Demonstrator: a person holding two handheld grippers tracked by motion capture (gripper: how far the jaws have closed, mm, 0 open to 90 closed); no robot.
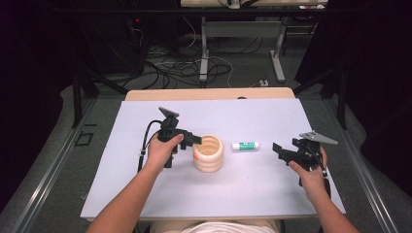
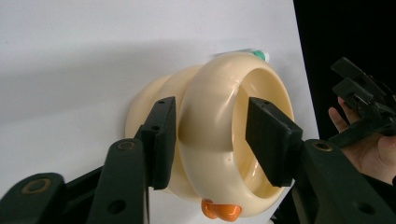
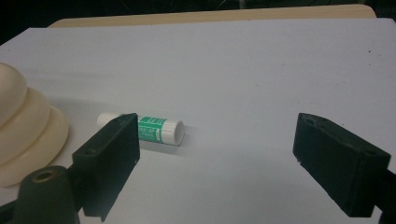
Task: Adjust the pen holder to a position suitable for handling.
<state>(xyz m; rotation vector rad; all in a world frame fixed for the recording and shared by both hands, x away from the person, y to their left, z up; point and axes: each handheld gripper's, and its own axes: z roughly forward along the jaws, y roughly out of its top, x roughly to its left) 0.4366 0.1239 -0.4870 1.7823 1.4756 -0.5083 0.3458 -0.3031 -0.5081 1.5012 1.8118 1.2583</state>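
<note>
Seen from above: a white table (image 1: 160, 199), two hands each holding a tool.

At centre, a cream ribbed cup (image 1: 209, 153), shaped like stacked rings, open mouth up, a small orange knob on its 9 o'clock side. Just beside it at 3 o'clock, apart from it, a green-and-white glue stick (image 1: 245, 145) lying flat, long axis running 9 to 3 o'clock.

Left tool (image 1: 193, 141) at the cup's 9 o'clock rim, jaws spread. In the left gripper view (image 2: 211, 140), one jaw outside the cup wall, the other inside the mouth, straddling the rim; contact hard to judge, not clenched. Orange knob (image 2: 221, 211) low on the rim between the jaws. Glue stick's cap (image 2: 261, 55) peeking past the cup's far edge.

Right tool (image 1: 278, 150) at 3 o'clock of the glue stick, well apart, released and empty. In the right gripper view (image 3: 215, 158), jaws wide; glue stick (image 3: 154, 129) ahead toward 11 o'clock, lying crosswise to the jaws' reach, cup's ribbed side (image 3: 25, 135) at far left.

Likely judgement: right hand nearer the stick, left hand committed to the cup.
</note>
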